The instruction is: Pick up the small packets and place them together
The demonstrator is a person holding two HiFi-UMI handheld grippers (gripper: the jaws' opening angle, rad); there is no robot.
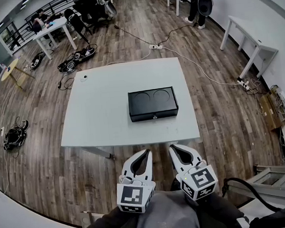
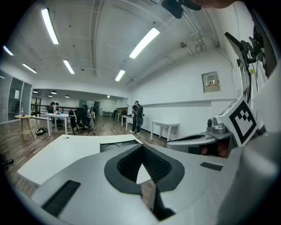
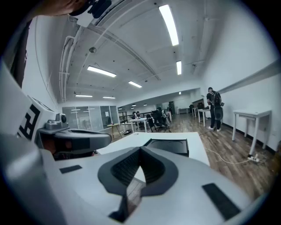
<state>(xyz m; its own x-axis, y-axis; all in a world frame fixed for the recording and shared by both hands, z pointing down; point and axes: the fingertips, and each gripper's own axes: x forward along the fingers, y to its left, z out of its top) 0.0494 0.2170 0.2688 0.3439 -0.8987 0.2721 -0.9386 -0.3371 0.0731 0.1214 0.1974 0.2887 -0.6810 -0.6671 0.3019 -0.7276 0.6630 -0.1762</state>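
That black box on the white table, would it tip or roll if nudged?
Probably neither: the black box is low and wide and sits flat, so it should slide on the smooth table. Its hard, squared edges suggest it stays stiff.

A white desk (image 1: 108, 113) is seen just ahead of the left claw (image 1: 146, 152) and the right claw (image 1: 173, 147). A black box (image 1: 152, 104) with two round recesses in its top is set on the desk, ahead of both claws. Beyond the desk a power strip (image 1: 156, 47) is laid on the wooden floor (image 1: 47, 158), and further off a standing person (image 1: 200, 1) is seen ahead to the right and seated people (image 1: 41, 18) ahead to the left.
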